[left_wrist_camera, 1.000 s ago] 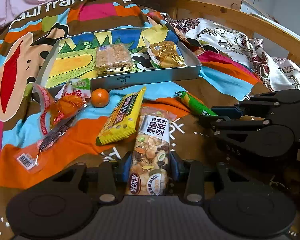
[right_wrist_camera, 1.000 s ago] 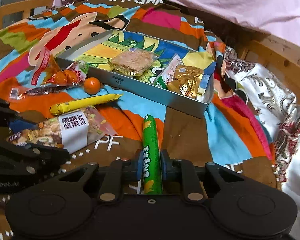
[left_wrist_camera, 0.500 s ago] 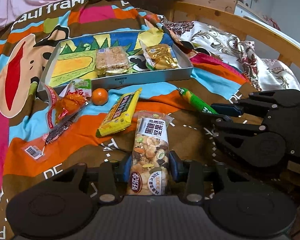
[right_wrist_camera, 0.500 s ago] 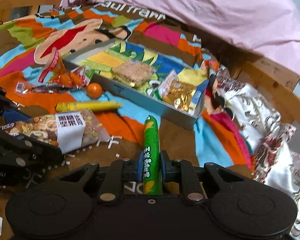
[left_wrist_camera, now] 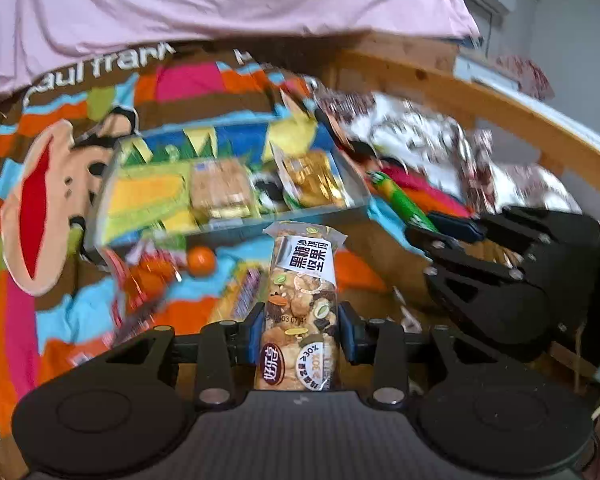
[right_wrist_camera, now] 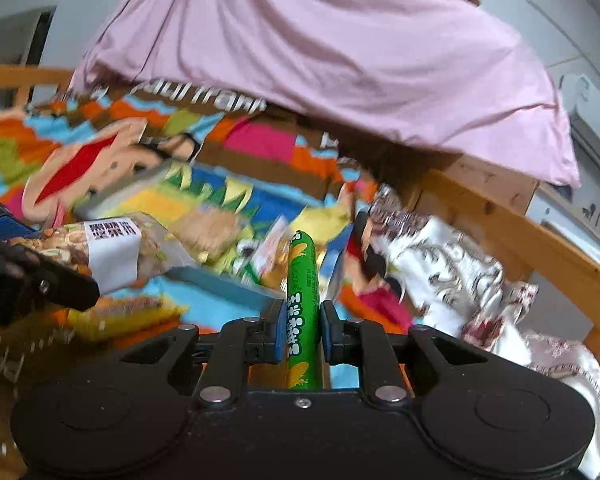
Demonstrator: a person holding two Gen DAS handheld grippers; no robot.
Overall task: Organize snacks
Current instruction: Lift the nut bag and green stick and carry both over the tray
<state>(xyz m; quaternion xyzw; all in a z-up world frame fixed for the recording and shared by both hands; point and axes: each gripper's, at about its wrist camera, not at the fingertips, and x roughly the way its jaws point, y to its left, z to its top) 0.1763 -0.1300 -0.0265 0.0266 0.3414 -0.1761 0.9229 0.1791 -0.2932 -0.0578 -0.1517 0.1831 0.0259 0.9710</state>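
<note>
Left wrist: claws (left_wrist_camera: 300,330) (right_wrist_camera: 300,338) gripping nut pack (left_wrist_camera: 300,300), green stick (right_wrist_camera: 303,320); cartoon bedspread (left_wrist_camera: 60,304).

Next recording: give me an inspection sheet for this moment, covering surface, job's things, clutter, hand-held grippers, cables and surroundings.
Surface: cartoon-print blanket over a bed.
Job's things: nut snack pack and green stick snack, each held in a gripper; shallow box holding a square cracker pack and a gold packet.
Clutter: small orange, yellow bar and an orange wrapper loose on the blanket, blurred.
Grippers: left hand-held gripper shut on the nut snack pack; right hand-held gripper shut on the green stick snack.
Cables: nothing seen.
Surroundings: pink sheet, wooden bed rail, floral fabric.
</note>
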